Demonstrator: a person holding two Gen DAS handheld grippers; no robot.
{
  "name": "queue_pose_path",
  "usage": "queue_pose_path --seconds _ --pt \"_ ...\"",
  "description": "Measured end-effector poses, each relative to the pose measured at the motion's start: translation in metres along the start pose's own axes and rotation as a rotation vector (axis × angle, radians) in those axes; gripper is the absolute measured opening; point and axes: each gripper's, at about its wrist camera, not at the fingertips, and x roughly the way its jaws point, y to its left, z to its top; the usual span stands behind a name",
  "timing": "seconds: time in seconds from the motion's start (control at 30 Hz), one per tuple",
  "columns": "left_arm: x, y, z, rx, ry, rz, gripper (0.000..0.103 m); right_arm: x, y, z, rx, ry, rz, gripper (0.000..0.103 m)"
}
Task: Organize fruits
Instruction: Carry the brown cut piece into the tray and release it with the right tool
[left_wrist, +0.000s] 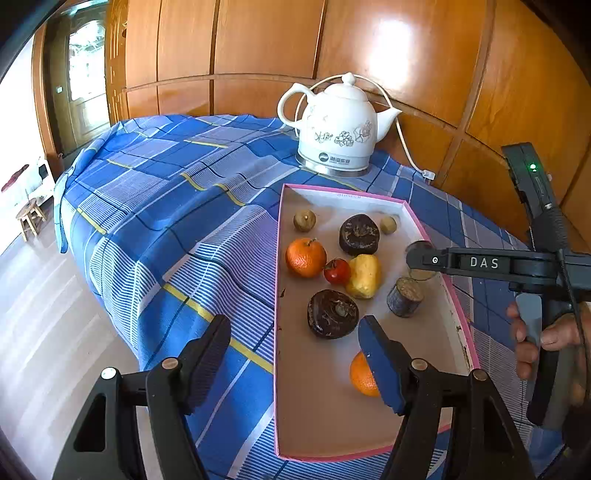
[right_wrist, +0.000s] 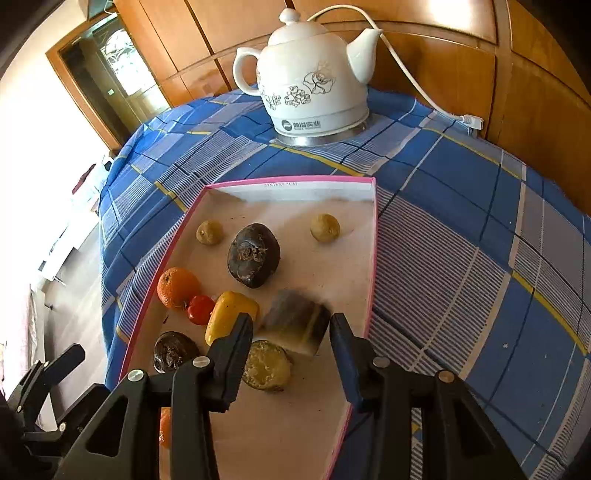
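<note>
A pink-rimmed shallow box (left_wrist: 280, 258) (right_wrist: 372, 258) lies on the blue checked cloth. It holds two oranges (left_wrist: 305, 257) (left_wrist: 360, 374), a small red fruit (left_wrist: 337, 271), a yellow fruit (left_wrist: 364, 276) (right_wrist: 229, 314), two dark round fruits (left_wrist: 359, 234) (left_wrist: 332, 313), two small tan fruits (left_wrist: 304, 220) (right_wrist: 325, 228) and cut sugarcane pieces (left_wrist: 405, 296) (right_wrist: 295, 321) (right_wrist: 266, 365). My left gripper (left_wrist: 295, 354) is open and empty over the box's left rim. My right gripper (right_wrist: 291, 332) is open, its jaws on either side of the sugarcane pieces.
A white ceramic kettle (left_wrist: 338, 125) (right_wrist: 314, 77) with a cord stands behind the box near the wooden wall panels (left_wrist: 258, 55). The table's left edge drops to a pale floor (left_wrist: 44, 314). A small stool (left_wrist: 31, 218) stands far left.
</note>
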Motion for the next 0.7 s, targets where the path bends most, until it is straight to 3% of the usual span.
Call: queue_pose_path --seconds 0.43,0.7 --pt "-0.007 -0.008 0.001 0.006 -0.022 0.01 0.073 -0.038 -0.005 -0.039 0.041 -0.072 -0.009 0.048" --pt "-0.028 -0.02 0.002 0.043 -0.097 0.03 0.084 -0.064 0.004 -0.068 0.051 -0.141 -0.064 0.05"
